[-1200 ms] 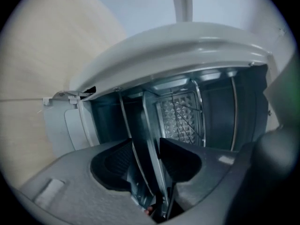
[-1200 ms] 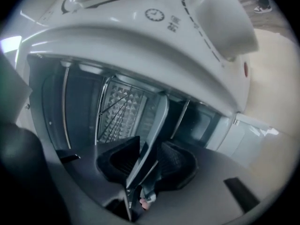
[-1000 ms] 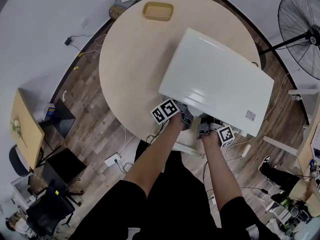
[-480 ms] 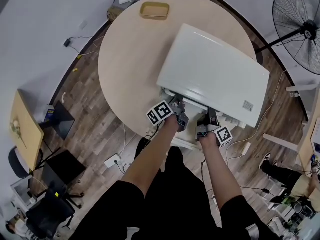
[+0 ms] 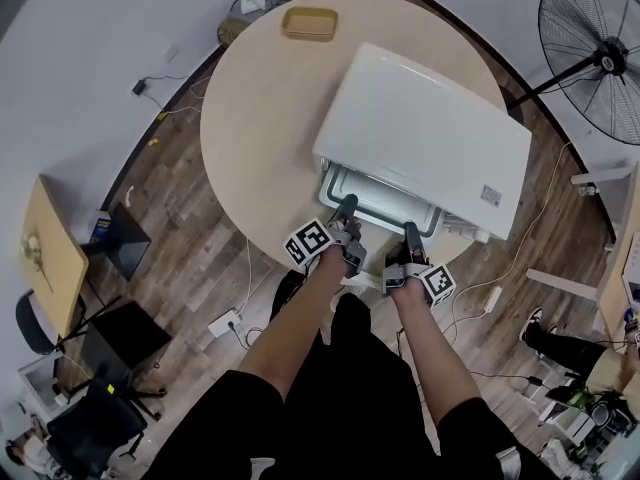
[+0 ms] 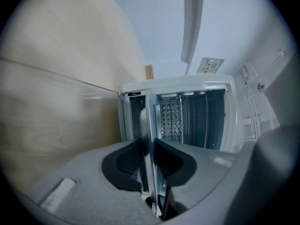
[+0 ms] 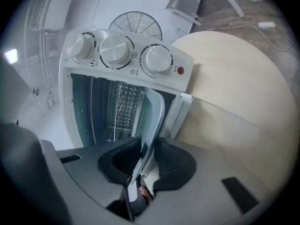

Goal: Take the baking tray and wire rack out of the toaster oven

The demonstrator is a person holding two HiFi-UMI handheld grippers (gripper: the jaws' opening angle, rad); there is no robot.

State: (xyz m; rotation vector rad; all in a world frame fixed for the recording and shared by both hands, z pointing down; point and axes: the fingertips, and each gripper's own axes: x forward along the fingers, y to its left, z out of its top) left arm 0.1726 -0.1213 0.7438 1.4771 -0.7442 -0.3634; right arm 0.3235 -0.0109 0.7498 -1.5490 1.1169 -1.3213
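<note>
Step 1: my left gripper (image 5: 346,208), jaws just closed in, and right gripper (image 5: 410,234) pinch baking tray (image 5: 385,192) rim, half out of toaster oven (image 5: 430,128). Next: level pull clear, then wire rack (image 6: 171,120).

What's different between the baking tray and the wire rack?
The baking tray is a flat solid sheet; the wire rack is thin crossed wires. The baking tray sticks out of the toaster oven; the wire rack sits inside. The left gripper, whose jaws have just been closing, and the right gripper pinch the baking tray; nothing holds the wire rack. Both look like metal.
</note>
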